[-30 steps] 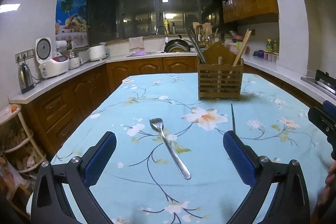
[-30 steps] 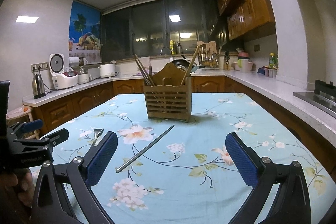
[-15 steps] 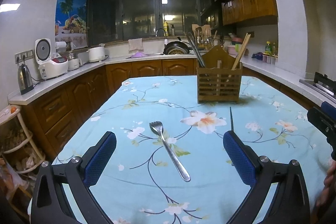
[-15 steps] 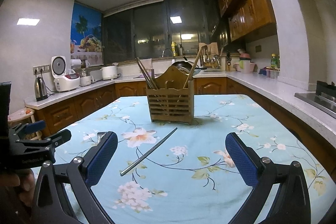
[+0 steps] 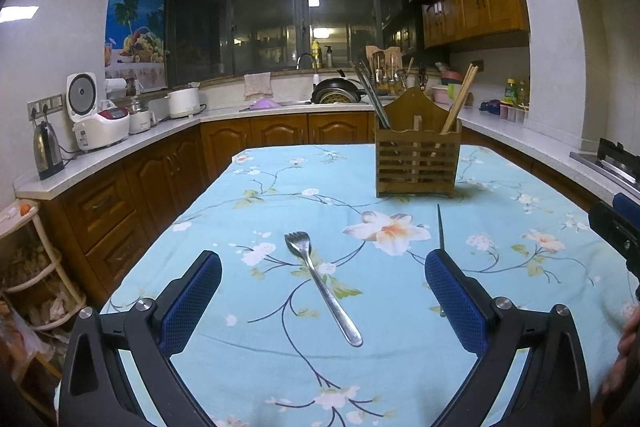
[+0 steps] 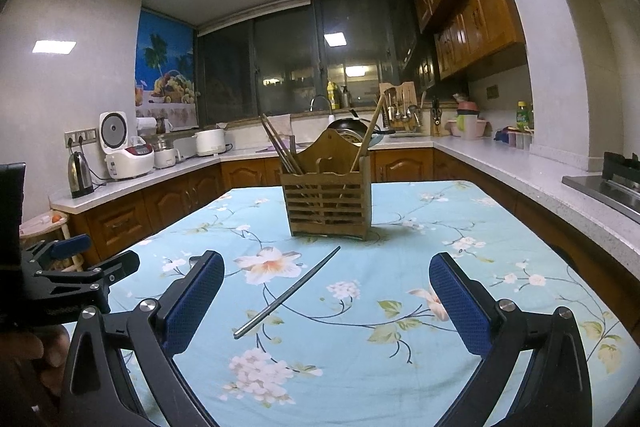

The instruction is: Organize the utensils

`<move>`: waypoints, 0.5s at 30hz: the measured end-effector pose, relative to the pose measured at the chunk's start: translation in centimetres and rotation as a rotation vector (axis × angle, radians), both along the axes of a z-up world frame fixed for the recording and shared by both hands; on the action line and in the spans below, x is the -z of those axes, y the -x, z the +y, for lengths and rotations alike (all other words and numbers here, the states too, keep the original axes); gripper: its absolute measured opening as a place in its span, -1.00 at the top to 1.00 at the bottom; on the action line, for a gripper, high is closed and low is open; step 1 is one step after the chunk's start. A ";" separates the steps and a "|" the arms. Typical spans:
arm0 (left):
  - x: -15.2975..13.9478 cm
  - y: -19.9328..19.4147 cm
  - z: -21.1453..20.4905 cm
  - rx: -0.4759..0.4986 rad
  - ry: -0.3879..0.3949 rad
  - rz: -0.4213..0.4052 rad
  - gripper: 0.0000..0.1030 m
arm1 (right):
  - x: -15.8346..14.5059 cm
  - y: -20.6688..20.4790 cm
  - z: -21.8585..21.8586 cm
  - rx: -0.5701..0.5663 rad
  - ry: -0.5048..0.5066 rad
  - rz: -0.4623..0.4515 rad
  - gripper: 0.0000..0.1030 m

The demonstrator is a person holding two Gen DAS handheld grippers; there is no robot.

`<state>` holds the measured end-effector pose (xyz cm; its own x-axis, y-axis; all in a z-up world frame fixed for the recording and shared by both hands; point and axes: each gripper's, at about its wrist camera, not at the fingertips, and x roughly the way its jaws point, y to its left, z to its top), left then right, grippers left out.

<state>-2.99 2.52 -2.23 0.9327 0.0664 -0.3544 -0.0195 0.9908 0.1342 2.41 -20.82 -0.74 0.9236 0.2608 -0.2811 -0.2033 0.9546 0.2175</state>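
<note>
Both the left tongs [image 5: 323, 291] and right tongs [image 6: 326, 293] are spread wide, grasping nothing. In front of the wooden utensil caddy [image 5: 416, 163] a fork [image 5: 322, 287] and a metal chopstick [image 6: 288, 293] lie flat on the bench [image 5: 520, 227]. Judged best: lower straddling mid-shaft, pinch squarely, then drop upright into the caddy.

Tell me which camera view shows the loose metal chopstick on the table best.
The right wrist view: the metal chopstick lies fully exposed between the open right gripper fingers. In the left wrist view only its thin far end shows, the rest hidden behind a gripper finger.
</note>
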 end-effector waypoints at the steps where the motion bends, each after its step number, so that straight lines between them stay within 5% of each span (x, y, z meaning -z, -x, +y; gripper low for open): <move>1: 0.0 0.0 0.0 -0.001 0.000 0.001 -0.99 | 0.0 0.0 0.1 -0.001 0.000 0.000 -1.00; 15: -0.2 0.2 -0.4 0.004 0.003 0.003 -0.99 | -0.2 0.2 0.3 0.000 -0.003 -0.001 -1.00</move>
<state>-3.16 2.11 -2.07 0.9318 0.0613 -0.3577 -0.0148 0.9912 0.1312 2.17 -20.53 -0.55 0.9238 0.2620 -0.2792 -0.2040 0.9539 0.2199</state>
